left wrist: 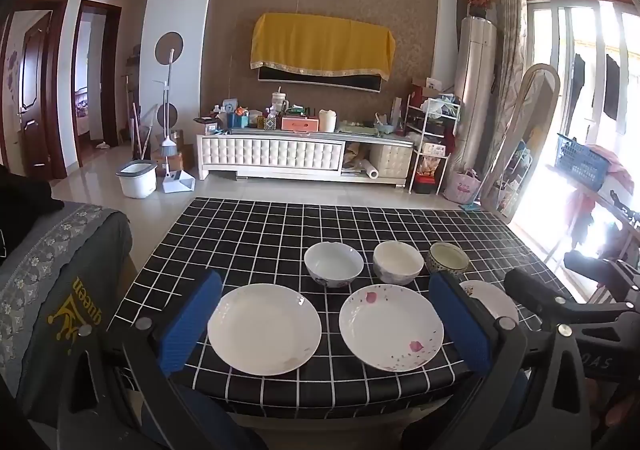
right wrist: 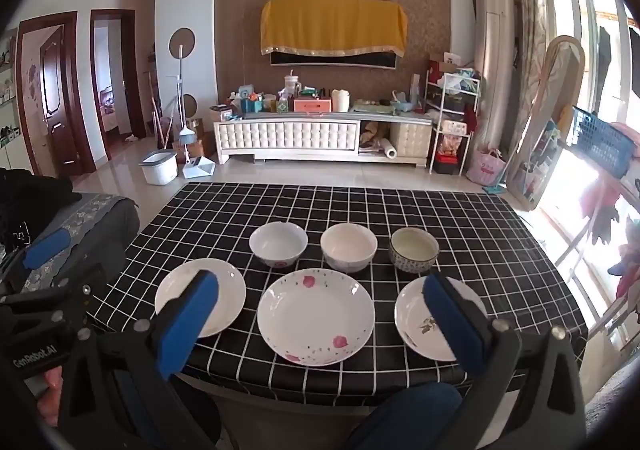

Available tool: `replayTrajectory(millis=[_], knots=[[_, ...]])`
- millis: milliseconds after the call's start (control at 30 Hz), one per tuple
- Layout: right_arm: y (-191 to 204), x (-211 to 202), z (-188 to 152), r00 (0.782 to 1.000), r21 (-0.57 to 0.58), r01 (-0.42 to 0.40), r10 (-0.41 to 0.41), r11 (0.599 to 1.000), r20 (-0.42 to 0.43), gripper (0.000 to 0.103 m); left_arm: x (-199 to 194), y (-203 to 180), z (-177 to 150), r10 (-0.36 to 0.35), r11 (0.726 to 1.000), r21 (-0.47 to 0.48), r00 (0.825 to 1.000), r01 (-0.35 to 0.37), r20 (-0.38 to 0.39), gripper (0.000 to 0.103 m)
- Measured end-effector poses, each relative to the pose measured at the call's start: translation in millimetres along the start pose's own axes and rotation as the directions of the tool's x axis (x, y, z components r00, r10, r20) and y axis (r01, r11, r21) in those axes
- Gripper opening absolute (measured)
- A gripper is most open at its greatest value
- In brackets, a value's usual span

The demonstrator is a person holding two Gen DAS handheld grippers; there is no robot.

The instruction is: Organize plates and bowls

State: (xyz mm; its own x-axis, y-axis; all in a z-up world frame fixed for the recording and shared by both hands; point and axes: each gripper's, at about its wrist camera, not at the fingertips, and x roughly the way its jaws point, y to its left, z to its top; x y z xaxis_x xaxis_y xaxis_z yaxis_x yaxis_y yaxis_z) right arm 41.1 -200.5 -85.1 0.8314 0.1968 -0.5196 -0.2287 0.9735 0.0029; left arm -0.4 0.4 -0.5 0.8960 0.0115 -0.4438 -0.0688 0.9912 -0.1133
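Three white ceramic plates [right wrist: 316, 316] front, three ceramic bowls [right wrist: 349, 247] behind, on black grid-check tablecloth [right wrist: 480, 242]. Left gripper [left wrist: 326, 328] and right gripper [right wrist: 320, 324]: jaws wide apart, empty.

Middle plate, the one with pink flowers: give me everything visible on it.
The flowered plate is round, white and glossy, ceramic by the look, with a shallow raised rim. Pink blossoms sit at its far and near edges, with small dark speckles scattered between. It is empty and looks intact, lying flat and upright on the black checked tablecloth, in the middle of the front row of three plates, near the table's front edge. It touches only the cloth; the neighbouring dishes stand apart from it.
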Motion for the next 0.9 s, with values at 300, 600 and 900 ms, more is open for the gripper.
replayTrajectory(millis=[300,600,900], knots=[[4,4,-4,1.000,-0.007,0.009,-0.009,1.000,-0.015,0.103,8,-9,-2,0.001,1.000,0.021,1.000,0.000,-0.030,0.103],[-3,5,-2,1.000,0.008,-0.003,0.003,1.000,-0.031,0.103,6,-2,0,-0.018,1.000,0.007,0.999,0.018,-0.030,0.103],[-3,4,-2,0.999,0.003,-0.001,0.001,1.000,-0.037,0.103,9,-4,0,-0.012,1.000,0.013,0.999,0.012,-0.038,0.103]])
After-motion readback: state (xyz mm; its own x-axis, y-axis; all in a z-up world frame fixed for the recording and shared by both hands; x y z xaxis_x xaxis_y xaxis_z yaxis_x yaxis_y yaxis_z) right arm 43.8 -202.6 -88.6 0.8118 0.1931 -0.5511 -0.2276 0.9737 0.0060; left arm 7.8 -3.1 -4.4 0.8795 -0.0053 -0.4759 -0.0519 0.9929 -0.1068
